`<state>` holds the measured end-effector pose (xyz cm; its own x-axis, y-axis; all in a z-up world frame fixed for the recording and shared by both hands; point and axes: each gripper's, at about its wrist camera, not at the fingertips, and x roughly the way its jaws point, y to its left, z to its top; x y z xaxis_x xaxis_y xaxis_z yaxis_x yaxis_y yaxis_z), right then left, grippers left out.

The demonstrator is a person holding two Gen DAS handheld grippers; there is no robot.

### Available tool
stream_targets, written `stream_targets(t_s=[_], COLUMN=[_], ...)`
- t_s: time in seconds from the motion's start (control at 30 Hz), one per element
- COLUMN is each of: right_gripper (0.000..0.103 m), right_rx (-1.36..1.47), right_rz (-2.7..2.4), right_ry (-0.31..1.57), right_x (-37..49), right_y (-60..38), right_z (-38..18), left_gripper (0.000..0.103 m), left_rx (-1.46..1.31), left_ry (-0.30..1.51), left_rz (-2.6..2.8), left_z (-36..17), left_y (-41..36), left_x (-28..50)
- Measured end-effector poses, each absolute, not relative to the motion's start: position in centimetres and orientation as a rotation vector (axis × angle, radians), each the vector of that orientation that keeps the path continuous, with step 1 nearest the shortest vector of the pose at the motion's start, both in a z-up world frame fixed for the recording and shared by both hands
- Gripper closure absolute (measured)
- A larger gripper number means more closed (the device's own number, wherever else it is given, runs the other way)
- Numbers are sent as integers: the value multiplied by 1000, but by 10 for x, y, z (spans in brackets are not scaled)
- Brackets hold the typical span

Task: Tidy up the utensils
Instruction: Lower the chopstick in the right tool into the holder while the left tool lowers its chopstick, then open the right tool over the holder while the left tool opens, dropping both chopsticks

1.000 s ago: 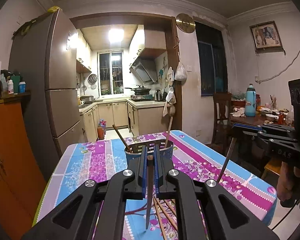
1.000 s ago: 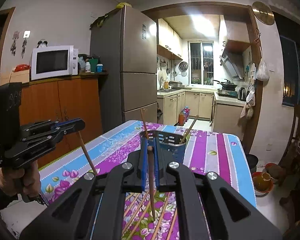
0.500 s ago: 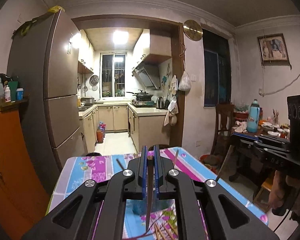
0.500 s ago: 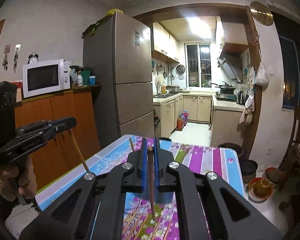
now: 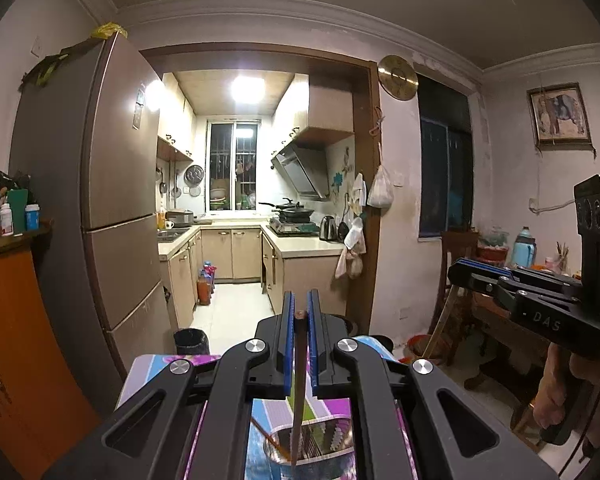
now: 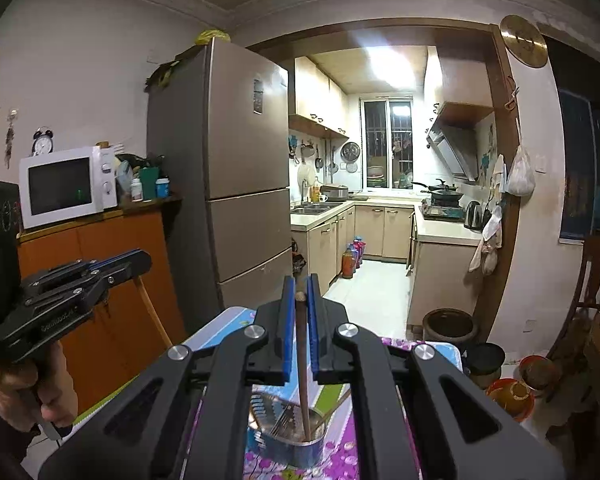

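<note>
Since the earlier frame, both grippers are raised above the utensil holder (image 5: 312, 446). Left wrist view: left gripper (image 5: 300, 316) is held near level, clamped on a brown chopstick (image 5: 298, 392) hanging over the holder. Right wrist view: right gripper (image 6: 300, 300) is likewise clamped on a dark chopstick (image 6: 303, 372), its tip inside the holder (image 6: 296, 440).

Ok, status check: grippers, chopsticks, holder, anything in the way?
Left gripper shut on a chopstick. Right gripper shut on its own chopstick. Both hang over the metal holder. Nothing blocking.
</note>
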<state>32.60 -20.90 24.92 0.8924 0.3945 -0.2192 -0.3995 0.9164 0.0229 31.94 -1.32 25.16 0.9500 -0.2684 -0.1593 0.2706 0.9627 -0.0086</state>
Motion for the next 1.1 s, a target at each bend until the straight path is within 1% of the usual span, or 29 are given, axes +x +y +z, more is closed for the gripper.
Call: stream_targets(t_s=[0.17, 0.53, 0.7, 1.1], right_gripper=[98, 98, 98, 98], right_rx=[8, 10, 10, 19], right_rz=[418, 439, 444, 439], right_ry=[240, 335, 381, 440], right_x=[354, 394, 406, 430], right_y=[-208, -197, -192, -185], right_z=[247, 197, 180, 160], left_gripper=[95, 96, 96, 95], left_rx=[-15, -16, -15, -15], left_ry=[173, 261, 296, 358], left_rz=[-280, -283, -269, -241], left_z=[252, 205, 187, 166], left_y=[-12, -17, -14, -15], left_x=[350, 404, 419, 452])
